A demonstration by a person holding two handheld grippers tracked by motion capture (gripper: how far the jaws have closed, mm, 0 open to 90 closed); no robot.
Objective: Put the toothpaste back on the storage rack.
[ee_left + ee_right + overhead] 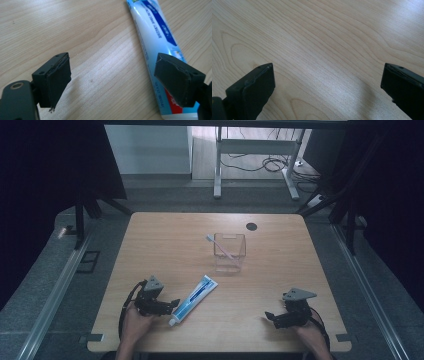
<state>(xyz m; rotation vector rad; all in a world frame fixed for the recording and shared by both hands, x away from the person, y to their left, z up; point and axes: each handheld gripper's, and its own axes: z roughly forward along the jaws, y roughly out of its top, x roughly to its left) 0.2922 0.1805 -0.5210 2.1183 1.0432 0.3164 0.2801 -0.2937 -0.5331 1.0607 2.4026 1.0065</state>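
Toothpaste tube (194,299) lies flat on the wooden table (165,240), slanting from its white cap near the front edge up toward the middle, left of centre. We hold the left gripper (172,304) low at the front-left part of the table, its jaws spread wide and pointing at the cap end of the tube. In the left gripper view the tube (156,45) runs under one jaw and bare wood fills the gap between the two — nothing is clasped, and whether that jaw touches the tube we cannot tell.

Our right gripper (270,317) rests near the front-right corner, well apart from the tube, jaws likewise spread and empty; its own view shows plain wood grain (324,50) between them.

Farther back, around the middle of the table, stands a clear plastic box (231,251) with a toothbrush (220,247) leaning inside it, head up toward the left. A dark round hole (251,226) sits near the far edge.
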